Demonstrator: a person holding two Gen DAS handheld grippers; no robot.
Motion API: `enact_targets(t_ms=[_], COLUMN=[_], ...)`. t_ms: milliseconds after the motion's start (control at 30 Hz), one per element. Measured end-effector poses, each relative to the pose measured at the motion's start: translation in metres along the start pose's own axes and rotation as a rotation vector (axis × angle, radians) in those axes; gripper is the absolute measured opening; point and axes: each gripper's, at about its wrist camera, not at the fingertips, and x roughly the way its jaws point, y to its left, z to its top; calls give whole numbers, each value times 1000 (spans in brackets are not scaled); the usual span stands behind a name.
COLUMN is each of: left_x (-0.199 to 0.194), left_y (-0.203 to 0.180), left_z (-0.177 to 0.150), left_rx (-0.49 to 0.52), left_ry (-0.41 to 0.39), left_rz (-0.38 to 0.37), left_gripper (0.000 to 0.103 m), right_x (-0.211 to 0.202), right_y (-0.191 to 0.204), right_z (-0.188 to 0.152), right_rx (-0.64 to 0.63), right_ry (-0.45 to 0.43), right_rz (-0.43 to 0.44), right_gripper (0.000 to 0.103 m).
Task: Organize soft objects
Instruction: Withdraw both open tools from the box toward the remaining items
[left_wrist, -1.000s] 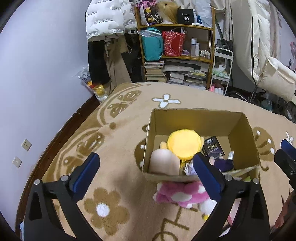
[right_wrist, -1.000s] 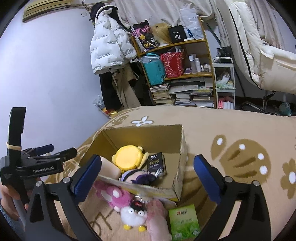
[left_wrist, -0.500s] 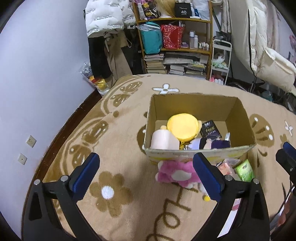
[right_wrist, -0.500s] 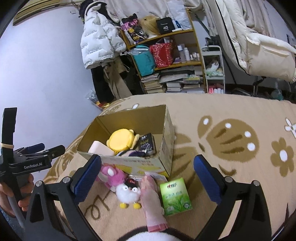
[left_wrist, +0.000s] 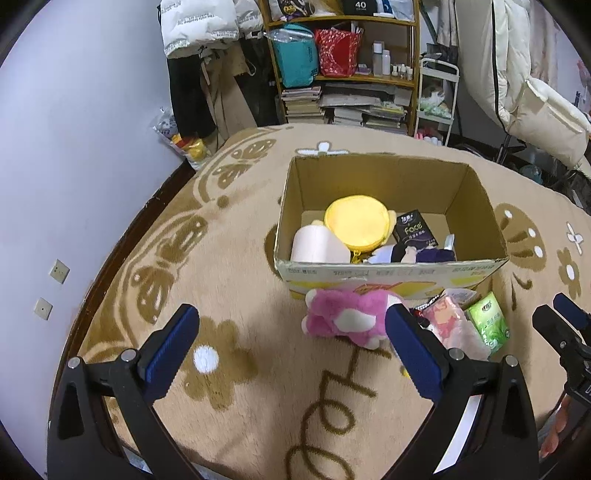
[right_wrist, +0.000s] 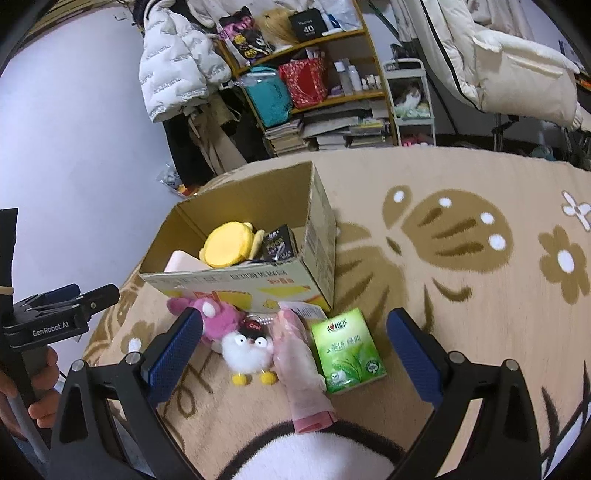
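Beyond my rug's far edge stands a wooden shelf (left_wrist: 347, 70) crammed with a teal bag (left_wrist: 295, 55), a red bag (left_wrist: 337, 51) and stacked books (left_wrist: 354, 110). A white puffer jacket (right_wrist: 177, 59) hangs left of it against the wall.

To your left of the cardboard box (left_wrist: 388, 273) the rug (left_wrist: 229, 266) lies bare as far as the wall (left_wrist: 74, 147), so a hand-held gripper could pass there freely. The strip just in front of the box is crowded: a pink plush toy (left_wrist: 343, 317) touches the box's front wall, with a white penguin toy (right_wrist: 245, 350), a pink packet (right_wrist: 299, 354) and a green tissue pack (right_wrist: 347, 350) side by side next to it. The box's back right corner shows open floor, while a yellow plush (left_wrist: 356, 221) and a pale roll (left_wrist: 317, 247) fill its left half. To your right of the box the rug (right_wrist: 480, 295) is open.
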Motion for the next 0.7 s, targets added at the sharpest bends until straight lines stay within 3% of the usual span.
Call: enact_targets(t_ms=[700], left_x=[41], left_y=[-12], left_z=[1], left_rx=[14], left_ry=[84], left_rz=[-15], left_gripper=[100], right_x=[43], right_y=[-13], right_z=[-10], right_rx=[7], right_ry=[139], right_rz=[-100], right_gripper=[103])
